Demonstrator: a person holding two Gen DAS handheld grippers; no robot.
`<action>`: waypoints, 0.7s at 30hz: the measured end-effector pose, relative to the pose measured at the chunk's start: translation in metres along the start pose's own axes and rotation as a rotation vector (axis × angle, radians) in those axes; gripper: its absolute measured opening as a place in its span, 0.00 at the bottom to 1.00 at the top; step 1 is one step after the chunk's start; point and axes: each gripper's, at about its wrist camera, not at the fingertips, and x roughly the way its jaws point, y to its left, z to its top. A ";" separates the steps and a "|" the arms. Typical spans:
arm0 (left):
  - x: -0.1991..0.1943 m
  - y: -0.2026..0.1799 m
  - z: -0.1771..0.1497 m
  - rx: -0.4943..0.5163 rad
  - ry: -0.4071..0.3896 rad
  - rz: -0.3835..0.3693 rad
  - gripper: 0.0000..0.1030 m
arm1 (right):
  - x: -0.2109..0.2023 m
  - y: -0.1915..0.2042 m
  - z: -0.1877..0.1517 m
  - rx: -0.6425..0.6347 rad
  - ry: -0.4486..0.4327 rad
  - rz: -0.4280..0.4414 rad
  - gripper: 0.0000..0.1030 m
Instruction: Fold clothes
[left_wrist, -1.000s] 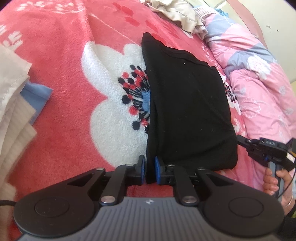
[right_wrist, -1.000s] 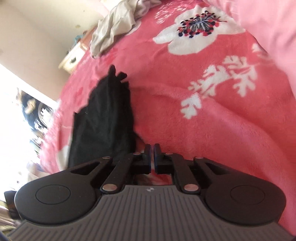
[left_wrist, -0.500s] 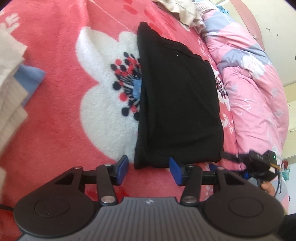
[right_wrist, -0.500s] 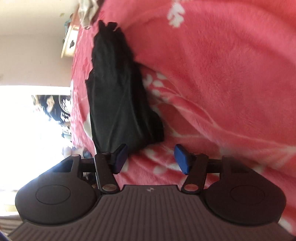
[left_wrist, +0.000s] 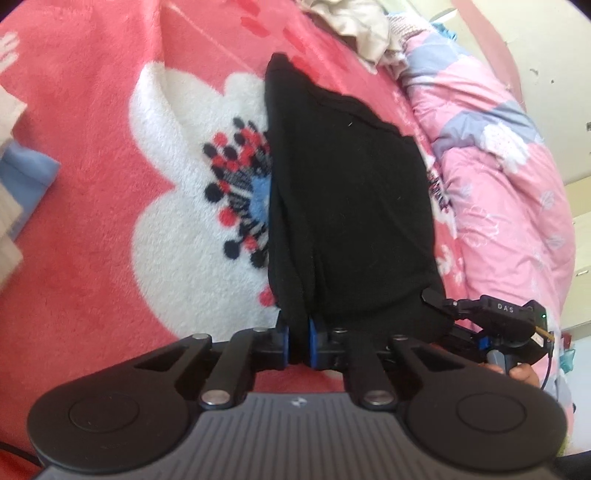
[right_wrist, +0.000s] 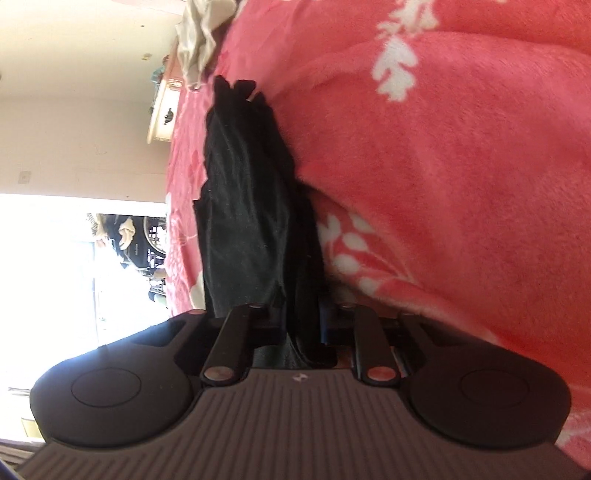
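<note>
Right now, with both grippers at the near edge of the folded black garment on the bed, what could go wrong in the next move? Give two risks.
1. The left gripper is closing on only a thin fold at the near corner of the black garment, so other layers could slide loose when lifted.
2. The right gripper is closing on bunched cloth right against a ridge of the red blanket; it might pinch and drag the blanket too.
</note>
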 end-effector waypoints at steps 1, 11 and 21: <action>-0.003 -0.001 0.001 -0.008 -0.012 -0.009 0.09 | -0.002 0.002 0.002 -0.002 -0.005 0.011 0.10; -0.074 -0.044 0.063 -0.043 -0.270 -0.216 0.09 | -0.035 0.091 0.043 -0.137 -0.110 0.189 0.09; -0.138 -0.103 0.126 -0.026 -0.473 -0.344 0.09 | -0.069 0.211 0.092 -0.309 -0.188 0.317 0.09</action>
